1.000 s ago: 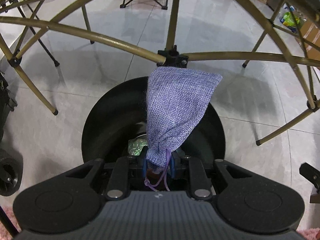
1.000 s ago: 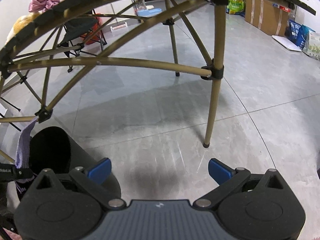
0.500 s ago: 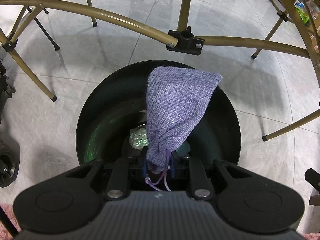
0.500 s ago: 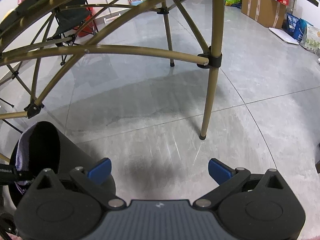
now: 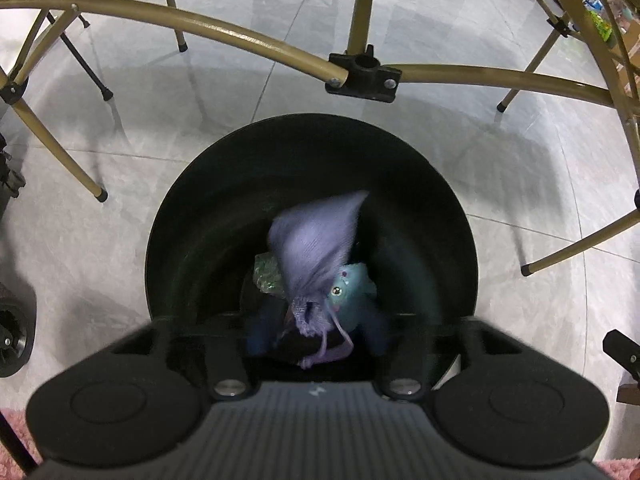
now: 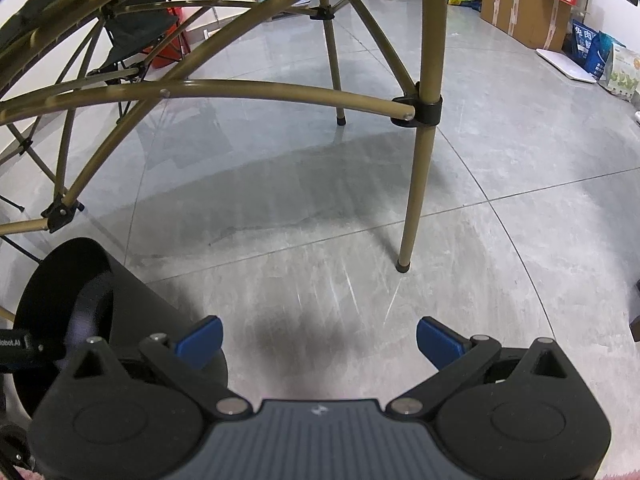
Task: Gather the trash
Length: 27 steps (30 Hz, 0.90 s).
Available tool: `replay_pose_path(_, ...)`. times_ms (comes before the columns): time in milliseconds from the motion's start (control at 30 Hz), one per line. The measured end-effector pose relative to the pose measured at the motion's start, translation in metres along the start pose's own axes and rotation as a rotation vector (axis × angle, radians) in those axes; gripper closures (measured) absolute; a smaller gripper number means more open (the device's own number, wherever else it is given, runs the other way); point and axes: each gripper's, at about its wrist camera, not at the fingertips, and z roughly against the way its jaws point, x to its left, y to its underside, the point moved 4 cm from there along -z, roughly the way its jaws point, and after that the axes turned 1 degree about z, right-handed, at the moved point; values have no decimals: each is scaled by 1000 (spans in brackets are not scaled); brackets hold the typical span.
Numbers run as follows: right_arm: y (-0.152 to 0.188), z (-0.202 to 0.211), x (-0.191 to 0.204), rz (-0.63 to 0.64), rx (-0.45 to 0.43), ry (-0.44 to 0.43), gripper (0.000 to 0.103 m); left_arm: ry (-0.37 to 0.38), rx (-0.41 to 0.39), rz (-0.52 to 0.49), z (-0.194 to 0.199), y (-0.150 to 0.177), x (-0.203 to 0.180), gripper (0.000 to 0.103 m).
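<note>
The left hand-held gripper (image 5: 316,334) is pointed steeply down into the mouth of the black bin (image 5: 452,184). Its jaws have just been opening and are now spread apart, with the blue fingers (image 5: 256,336) blurred on either side of the purple drawstring pouch (image 5: 316,248). The pouch is seen blurred inside the bin, its tied neck and cords nearest the gripper, and no pad is seen pressing on it. Deeper in the bin, a crinkled greenish wrapper (image 5: 267,275) and a pale blue object (image 5: 354,284) are visible beside the pouch.

The right hand-held gripper (image 6: 319,341) is held to the right of the bin (image 6: 60,280), over bare floor, its 2 blue fingers (image 6: 200,340) wide apart with nothing between them.

The bin stands on a grey tiled floor (image 6: 360,184), under gold folding frame legs (image 6: 420,176). Beyond the bin, cardboard boxes (image 6: 520,0) and packaged bags (image 6: 600,56) are lined along the wall.
</note>
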Motion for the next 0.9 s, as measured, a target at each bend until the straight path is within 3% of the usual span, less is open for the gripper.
replay_pose_path(67,0,-1,0,1,3,1,0,-24,-21,3,3,0,0,0)
replay_pose_path(433,1,-2,0,9,11,-6,0,-37,8,23,-1,3,5,0)
replay_pose_path(900,2,1,9,25,11,-16,0,-24,-39,-35,17,8,1,0)
